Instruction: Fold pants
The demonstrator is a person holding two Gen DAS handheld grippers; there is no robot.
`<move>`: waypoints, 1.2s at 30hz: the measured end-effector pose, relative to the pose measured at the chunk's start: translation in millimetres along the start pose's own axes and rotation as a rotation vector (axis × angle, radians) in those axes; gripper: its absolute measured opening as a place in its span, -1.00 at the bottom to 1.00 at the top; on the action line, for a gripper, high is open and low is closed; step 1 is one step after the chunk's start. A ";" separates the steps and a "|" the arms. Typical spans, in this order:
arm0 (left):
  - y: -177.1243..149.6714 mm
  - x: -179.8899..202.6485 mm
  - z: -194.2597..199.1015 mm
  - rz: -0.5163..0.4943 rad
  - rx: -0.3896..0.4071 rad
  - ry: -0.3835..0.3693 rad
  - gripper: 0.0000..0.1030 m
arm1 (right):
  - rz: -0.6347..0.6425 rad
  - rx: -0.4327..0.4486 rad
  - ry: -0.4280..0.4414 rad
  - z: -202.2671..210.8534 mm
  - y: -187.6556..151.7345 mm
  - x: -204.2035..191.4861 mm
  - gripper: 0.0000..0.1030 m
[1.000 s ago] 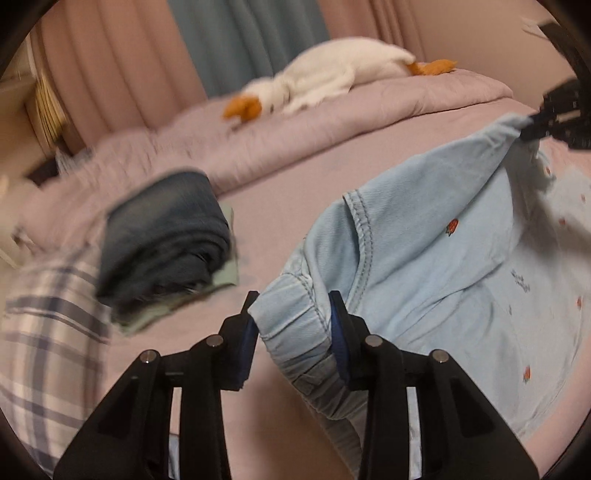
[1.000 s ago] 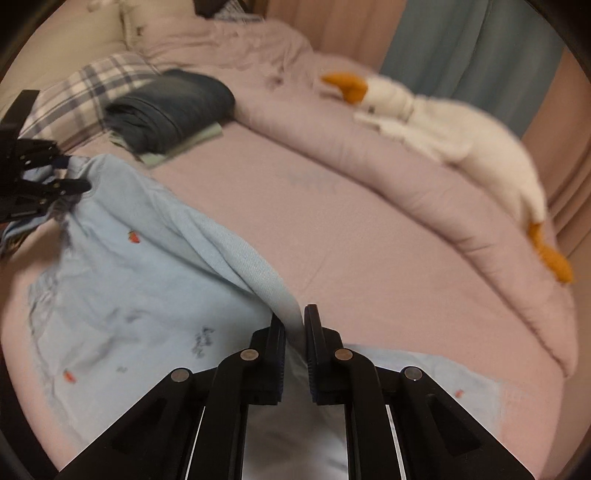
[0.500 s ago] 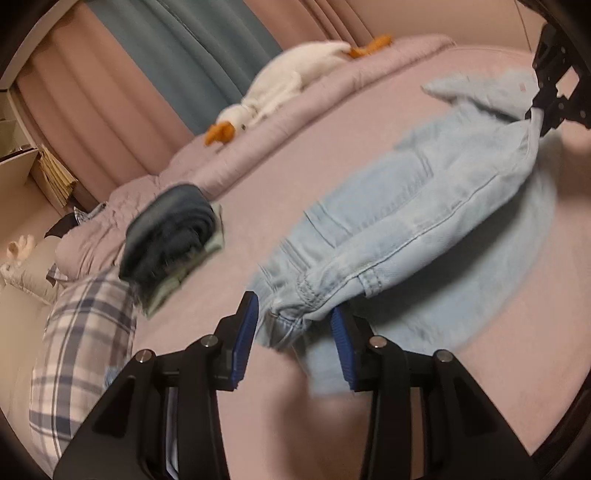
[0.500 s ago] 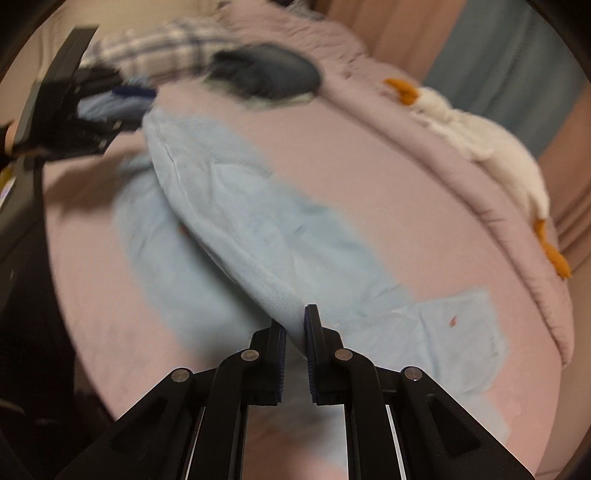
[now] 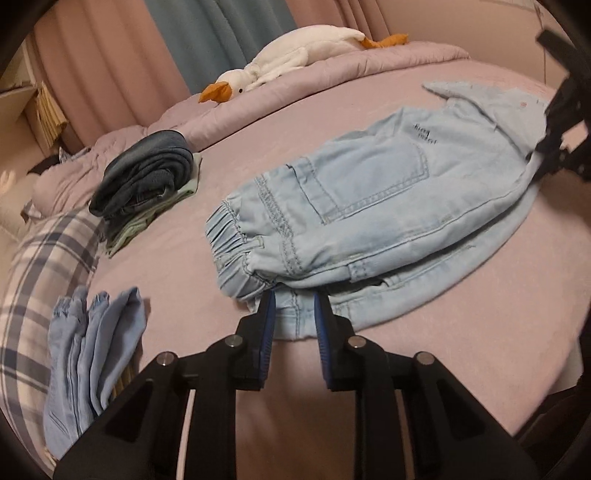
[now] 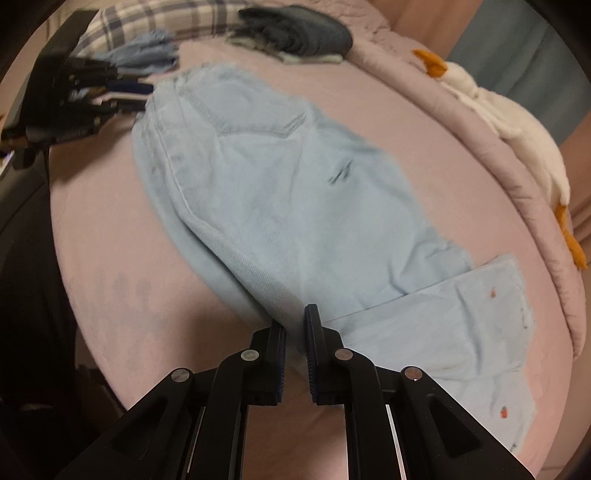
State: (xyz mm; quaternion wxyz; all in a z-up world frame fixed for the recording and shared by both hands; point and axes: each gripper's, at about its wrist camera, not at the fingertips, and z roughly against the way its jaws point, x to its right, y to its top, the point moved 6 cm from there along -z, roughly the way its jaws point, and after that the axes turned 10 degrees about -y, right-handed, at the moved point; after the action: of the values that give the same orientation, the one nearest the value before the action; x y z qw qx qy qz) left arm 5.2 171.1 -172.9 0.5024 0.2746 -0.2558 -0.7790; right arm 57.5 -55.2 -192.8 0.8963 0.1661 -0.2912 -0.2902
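Observation:
Light blue denim pants (image 5: 369, 192) (image 6: 277, 177) lie on the pink bed, folded lengthwise with one half over the other. My left gripper (image 5: 294, 314) is at the elastic waistband end. Its jaws are closing, with the lower layer's edge between the pads. In the right wrist view the left gripper (image 6: 147, 94) shows at the top left, at that same end. My right gripper (image 6: 295, 325) is shut on the folded edge near the legs. It also appears in the left wrist view as a dark right gripper (image 5: 535, 162) at the far right. Both grippers point down at the mattress.
A stack of folded dark jeans (image 5: 147, 173) (image 6: 303, 33) sits beyond the waistband. A folded pale blue garment (image 5: 92, 350) lies on a plaid pillow (image 5: 33, 280). A white plush goose (image 5: 288, 59) (image 6: 509, 122) rests on the rolled comforter. The bed's front edge is close below both grippers.
Both grippers came down and the pants went from hanging between them to lying flat on the bed. The left jaws stand narrower than before.

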 end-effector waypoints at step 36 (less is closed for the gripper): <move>12.9 6.6 -28.3 0.975 -0.007 -0.278 -0.56 | -0.121 0.009 0.119 -8.8 12.3 3.9 -0.58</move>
State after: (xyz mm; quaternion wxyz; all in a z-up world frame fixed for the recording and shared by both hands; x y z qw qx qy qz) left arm 30.6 156.8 -185.6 0.7697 0.0155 -0.4160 -0.4840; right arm 70.7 -46.9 -192.3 0.8922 0.2044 -0.2281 -0.3319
